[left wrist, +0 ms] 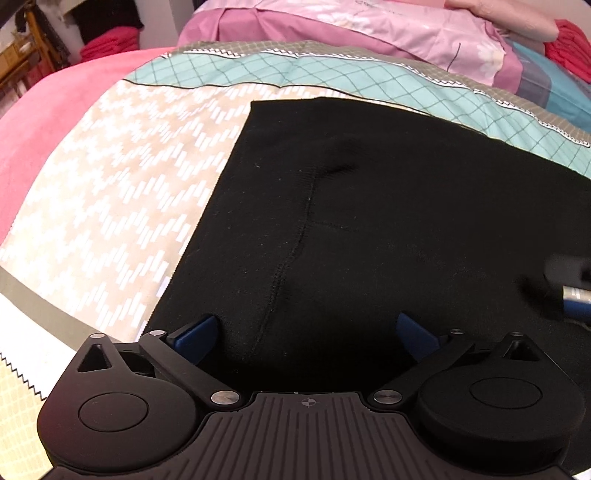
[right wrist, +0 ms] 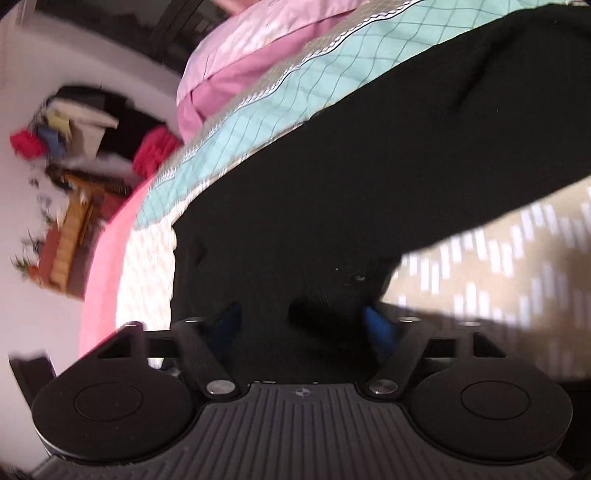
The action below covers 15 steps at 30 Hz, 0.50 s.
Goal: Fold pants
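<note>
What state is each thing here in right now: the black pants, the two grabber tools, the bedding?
Black pants: spread flat on the bed, not yet folded.
Left gripper: open, fingers astride the pants' near edge.
Right gripper: open, over the pants; picture blurred.
Patterned bedspread: laid smooth.
Pink pillow: lying behind.

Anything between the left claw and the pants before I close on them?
Nothing visible. The left claw is open right over the black pants, which lie flat on the bedspread. The right claw shows blurred at the right edge, off to the side, not in the path.
</note>
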Each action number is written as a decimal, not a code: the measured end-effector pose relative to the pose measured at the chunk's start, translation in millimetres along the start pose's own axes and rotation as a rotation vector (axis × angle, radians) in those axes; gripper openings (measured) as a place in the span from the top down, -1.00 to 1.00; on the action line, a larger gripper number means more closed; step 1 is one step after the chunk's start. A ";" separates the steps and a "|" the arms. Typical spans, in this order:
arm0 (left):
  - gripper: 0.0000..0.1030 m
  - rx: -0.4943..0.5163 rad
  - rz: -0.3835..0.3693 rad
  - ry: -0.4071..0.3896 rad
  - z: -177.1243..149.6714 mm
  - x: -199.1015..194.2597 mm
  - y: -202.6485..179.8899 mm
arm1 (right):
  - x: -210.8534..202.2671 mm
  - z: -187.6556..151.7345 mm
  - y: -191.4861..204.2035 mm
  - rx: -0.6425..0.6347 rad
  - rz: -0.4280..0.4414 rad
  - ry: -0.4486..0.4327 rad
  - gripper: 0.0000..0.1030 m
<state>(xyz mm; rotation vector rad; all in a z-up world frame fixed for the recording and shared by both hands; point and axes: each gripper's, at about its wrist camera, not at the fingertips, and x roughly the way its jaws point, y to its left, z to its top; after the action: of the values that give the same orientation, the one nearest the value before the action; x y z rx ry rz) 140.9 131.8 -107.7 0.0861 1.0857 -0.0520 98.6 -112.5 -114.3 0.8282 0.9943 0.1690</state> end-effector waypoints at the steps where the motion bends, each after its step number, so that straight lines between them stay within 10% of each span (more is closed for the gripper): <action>1: -1.00 0.003 -0.004 -0.001 -0.3 -0.1 0.3 | 3.4 2.8 -0.4 0.003 -0.048 0.010 0.79; 11: -1.00 0.046 -0.018 -0.014 -1.0 3.0 1.6 | -21.9 -16.5 34.1 -0.227 -0.189 -0.140 0.64; 15: -1.00 0.058 -0.015 -0.010 0.5 4.4 0.7 | -41.5 -60.6 56.1 -0.425 -0.194 -0.133 0.15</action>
<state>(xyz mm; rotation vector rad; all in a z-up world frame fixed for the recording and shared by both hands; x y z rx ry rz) 143.5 132.5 -111.3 0.1296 1.0746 -0.0973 40.2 -61.1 -64.6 0.3477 0.8666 0.1495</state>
